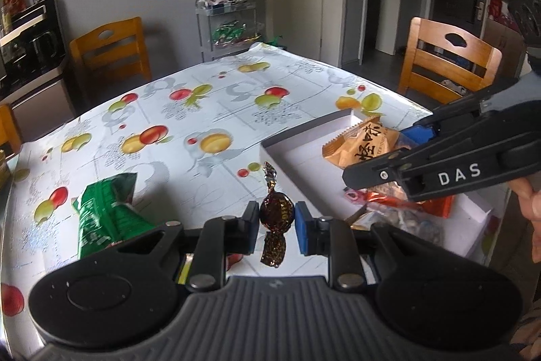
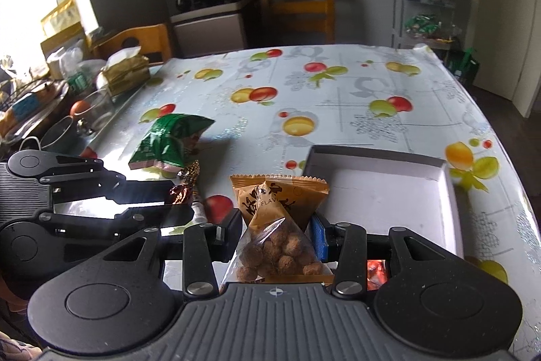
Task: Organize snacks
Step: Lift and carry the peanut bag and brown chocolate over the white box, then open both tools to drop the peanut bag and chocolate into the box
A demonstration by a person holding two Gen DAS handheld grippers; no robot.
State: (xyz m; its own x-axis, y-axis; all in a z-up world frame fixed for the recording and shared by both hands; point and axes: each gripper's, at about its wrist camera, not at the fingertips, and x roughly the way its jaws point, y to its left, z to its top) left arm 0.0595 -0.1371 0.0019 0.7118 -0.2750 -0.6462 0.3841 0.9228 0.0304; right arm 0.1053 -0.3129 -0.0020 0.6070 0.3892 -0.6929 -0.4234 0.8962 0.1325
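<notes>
Left gripper (image 1: pixel 277 219) pinching wrapped candy (image 1: pixel 275 213), twists pointing fore-and-aft, right gripper (image 2: pixel 277 229) clamping orange snack packet (image 2: pixel 279 225), lengthwise along fingers.

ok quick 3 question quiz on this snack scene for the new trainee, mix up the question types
1. True or false: the left tool grips a dark wrapped candy.
2. The right tool holds: A) green packet B) orange packet of brown balls C) nothing
3. Fill in: the green packet lies on the table outside the white ____.

Key:
1. True; both pads press its sides.
2. B, the orange packet.
3. Box.
</notes>
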